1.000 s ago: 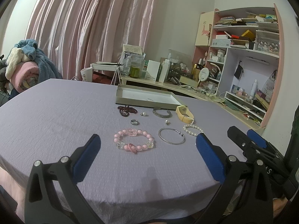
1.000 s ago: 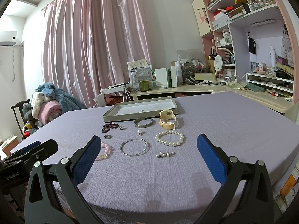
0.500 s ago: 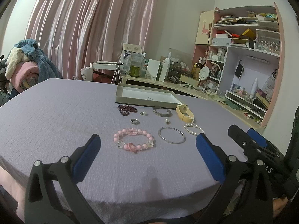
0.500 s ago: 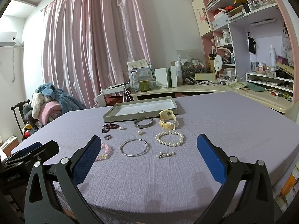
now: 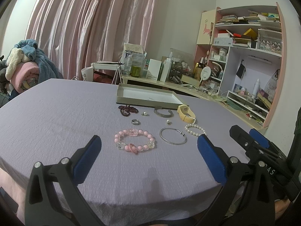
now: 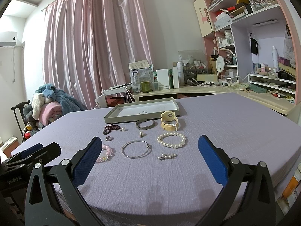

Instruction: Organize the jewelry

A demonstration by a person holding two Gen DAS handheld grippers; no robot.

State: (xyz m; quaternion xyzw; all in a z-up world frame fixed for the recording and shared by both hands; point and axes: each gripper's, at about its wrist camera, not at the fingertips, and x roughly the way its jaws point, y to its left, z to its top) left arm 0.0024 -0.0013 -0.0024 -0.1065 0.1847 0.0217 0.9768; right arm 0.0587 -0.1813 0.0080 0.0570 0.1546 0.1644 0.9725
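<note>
Pink curtains [image 6: 94,47] hang behind a wide surface [image 5: 56,113] covered in a soft purple cloth, and all the jewelry lies on it in front of a flat gray tray [image 6: 143,111] that looks almost bare inside. Both tools hang low over the near edge, holding nothing: the left tool [image 5: 148,156] has its blue pads spread wide, and the right tool [image 6: 148,154] is spread wide too. Closest to the left tool is the pink bead bracelet [image 5: 134,140]. It looks light and floppy, so it would likely sag and slip; pinching across one side of the bead loop seems best. Just beside it is the thin silver bangle [image 6: 135,149], which looks stiff, smooth and very flat on the cloth, so it may be hard to get under and could slide away. The pearl bracelet [image 6: 171,140] is round and bumpy and may roll a bit between the pads. The yellow watch [image 6: 168,121] stands up taller and looks the easiest to grab by its band. The small ring [image 5: 135,121] and the tiny earring pieces [image 6: 167,156] are so little that they could pop out of a pinch.
</note>
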